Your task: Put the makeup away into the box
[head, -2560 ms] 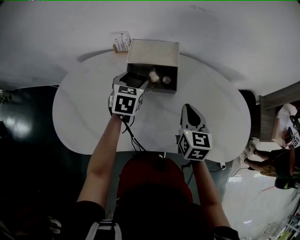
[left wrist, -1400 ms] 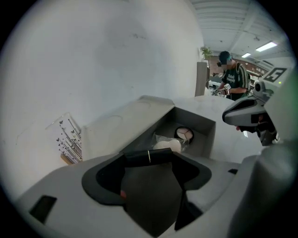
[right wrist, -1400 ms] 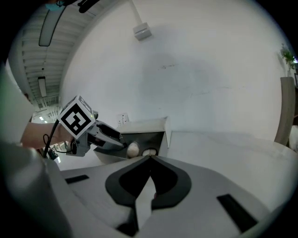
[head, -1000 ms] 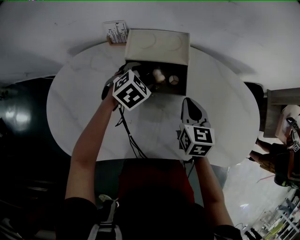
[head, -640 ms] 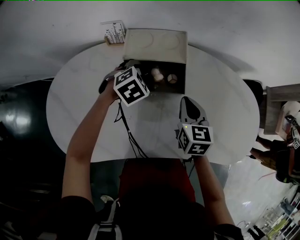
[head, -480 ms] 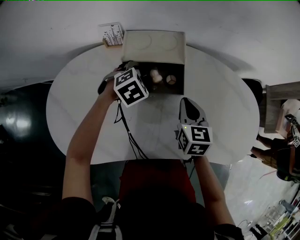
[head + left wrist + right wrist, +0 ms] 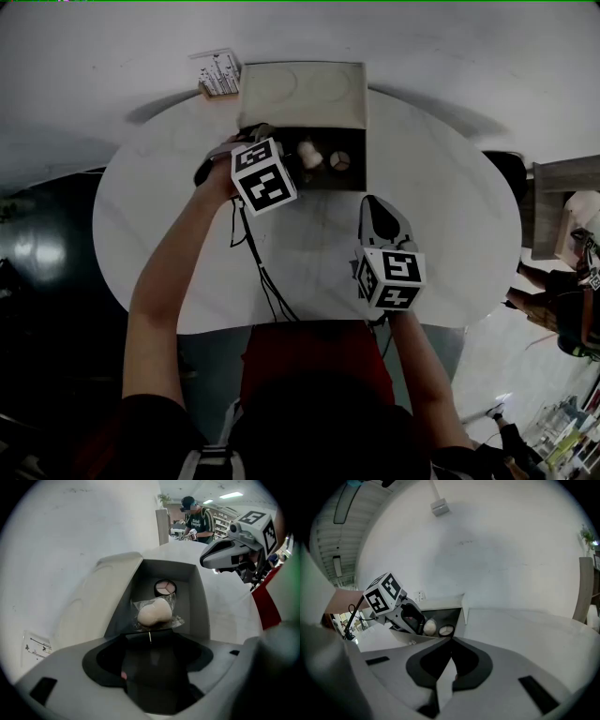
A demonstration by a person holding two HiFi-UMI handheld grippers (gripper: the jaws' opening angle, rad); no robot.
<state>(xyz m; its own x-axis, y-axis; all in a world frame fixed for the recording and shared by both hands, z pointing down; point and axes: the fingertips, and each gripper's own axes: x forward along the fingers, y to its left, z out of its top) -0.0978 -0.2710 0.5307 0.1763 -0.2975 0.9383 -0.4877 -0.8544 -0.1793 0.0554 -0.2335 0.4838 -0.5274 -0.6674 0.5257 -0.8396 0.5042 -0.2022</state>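
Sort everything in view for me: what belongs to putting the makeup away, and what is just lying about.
Belongs to the job:
- open box
- wrapped sponge and round compact, both inside it
- left gripper, shut, at the box's near edge
- right gripper, shut, held back from the box

Lying about:
- printed card beside the box
- person in the background

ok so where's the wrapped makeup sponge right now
The beige egg-shaped sponge in clear wrap lies inside the open grey box, mid-frame in the left gripper view, just ahead of the left tongs, with a round compact behind it.
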